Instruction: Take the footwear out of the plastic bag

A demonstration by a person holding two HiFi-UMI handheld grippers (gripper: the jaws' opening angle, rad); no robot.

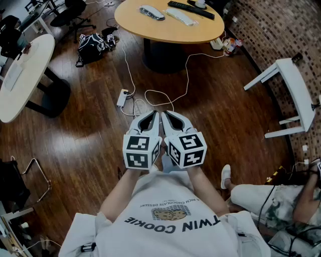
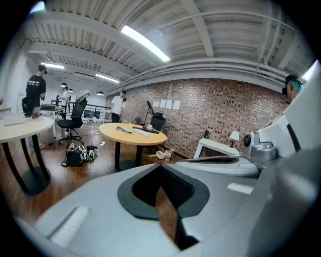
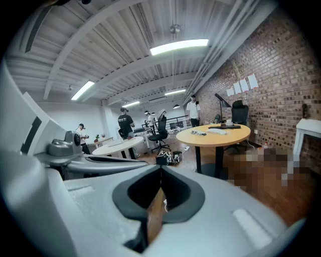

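Observation:
Two plastic-wrapped bundles lie on the round wooden table far ahead; I cannot make out what is inside them. A long dark item lies beside them. That table also shows in the left gripper view and the right gripper view. My left gripper and right gripper are held side by side close to my chest, well short of the table. Both are shut with nothing between the jaws, as the left gripper and right gripper show in their own views.
A white power strip and trailing cables lie on the wood floor between me and the table. A black bag sits at the left, near a white oval table. A white side table and a seated person are at the right.

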